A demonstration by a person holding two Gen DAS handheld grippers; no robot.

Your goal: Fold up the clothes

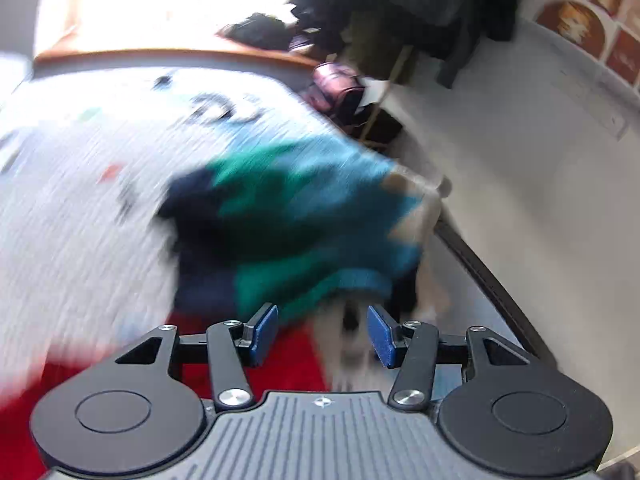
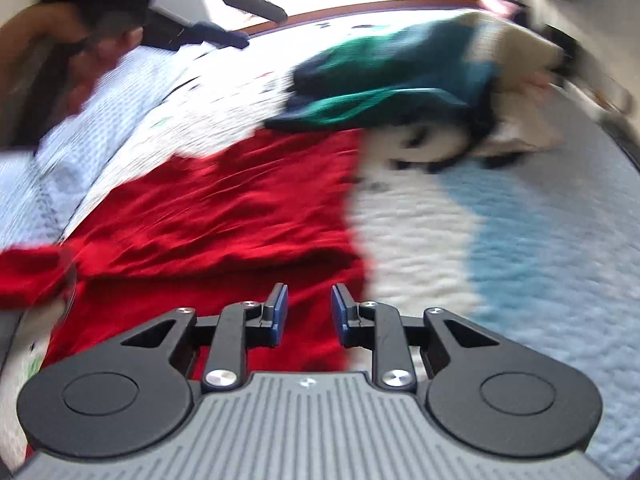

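At the left of the bed, seen from the right wrist view, a white patterned bedspread [image 2: 132, 92] runs toward the far edge, and the red garment [image 2: 224, 216] lies spread flat over it near the middle, creased, with 1 part bunched at the near left. Further right and farther back sits a loose heap, a green and blue garment [image 2: 392, 80] on top of pale clothes, beside a white and light-blue quilt [image 2: 520, 248]. The left hand-held gripper [image 1: 322, 334] has its jaws about half apart with nothing between them, hovering over the near edge of the green and blue heap [image 1: 304, 216] and the red cloth [image 1: 288, 360]. The right hand-held gripper [image 2: 309, 316] stands narrowly parted, also empty, just above the red garment's right side. Both views are smeared by motion, so fine detail of hems and sleeves cannot be read. The risk from here, as I judge it, is a pinch that takes the bedspread along with the red cloth, or catches only 1 layer, so the fold drags crooked; a hasty left reach could also snag the heap and pull it onto the garment.
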